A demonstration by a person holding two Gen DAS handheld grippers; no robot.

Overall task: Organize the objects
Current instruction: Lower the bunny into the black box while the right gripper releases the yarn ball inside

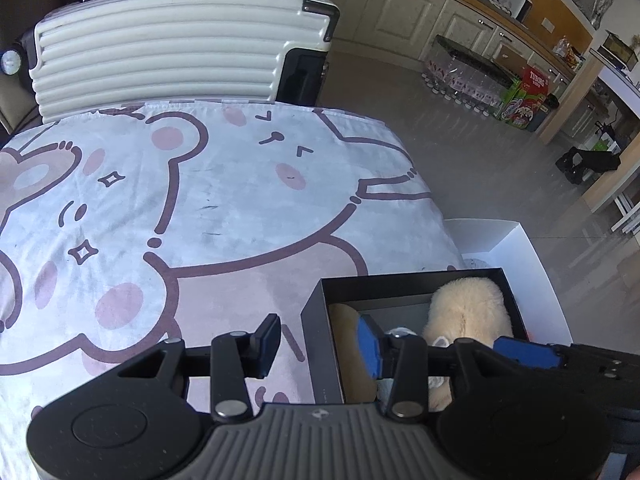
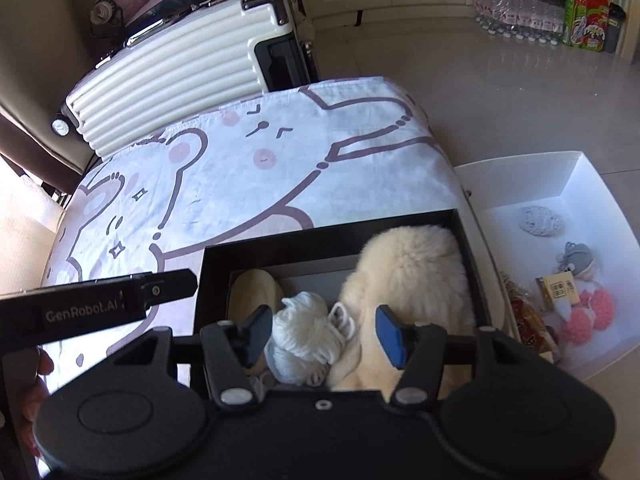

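A black open box (image 2: pixel 320 236) stands on the near right corner of a bear-print cloth (image 2: pixel 240 176). Inside lie a fluffy cream plush (image 2: pixel 408 276), a tan soft piece (image 2: pixel 254 292) and a white yarn ball (image 2: pixel 304 332). My right gripper (image 2: pixel 323 334) hovers over the box, open, with the yarn ball lying between its fingers and no pad pressing on it. My left gripper (image 1: pixel 320 340) is open and straddles the box's left wall (image 1: pixel 320 320), one finger outside over the cloth and the blue pad (image 1: pixel 370 350) inside. The cream plush (image 1: pixel 468 312) shows there too.
A white ribbed suitcase (image 2: pixel 172 80) stands behind the cloth. On the floor to the right sits a white open box (image 2: pixel 580 176) holding a grey knitted piece (image 2: pixel 538 220), a grey doll (image 2: pixel 576 264) and pink pompoms (image 2: pixel 588 316). Bottles and cartons (image 2: pixel 520 20) line the far cabinets.
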